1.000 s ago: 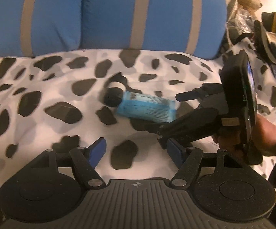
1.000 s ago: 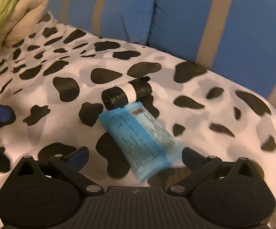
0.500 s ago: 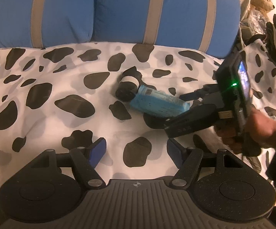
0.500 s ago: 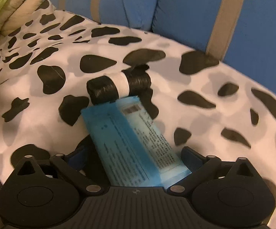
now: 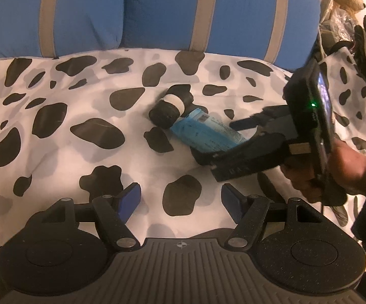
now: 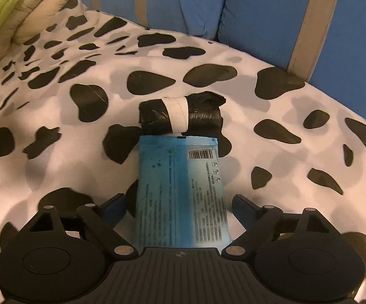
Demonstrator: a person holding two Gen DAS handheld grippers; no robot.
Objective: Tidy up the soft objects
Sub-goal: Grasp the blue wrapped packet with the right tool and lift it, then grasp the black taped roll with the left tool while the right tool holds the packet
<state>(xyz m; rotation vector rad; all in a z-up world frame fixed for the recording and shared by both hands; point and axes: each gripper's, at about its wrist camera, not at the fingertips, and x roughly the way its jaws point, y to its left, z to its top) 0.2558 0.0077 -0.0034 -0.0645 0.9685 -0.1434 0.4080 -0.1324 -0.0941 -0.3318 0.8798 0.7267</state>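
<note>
Two spread pads of the right gripper [image 6: 180, 206] straddle the blue packet [image 6: 180, 190], just narrowing, not yet pinching; its length runs straight up-frame.

The blue packet [image 6: 180, 190] is smooth, slightly glossy plastic film with printed text. The black roll [image 6: 180, 116] looks like crinkled shiny plastic, banded with matt white paper. The spotted bedcover [image 6: 56, 167] is soft matt cloth.

Layout: a packet [image 6: 180, 192] lies flat on the blanket [image 6: 56, 116] between the right gripper's [image 6: 179, 206] fingers, its far end touching a roll [image 6: 180, 116] lying crosswise behind it, with cushions [image 6: 271, 17] behind both and the left gripper [image 5: 180, 197] apart in front.
</note>
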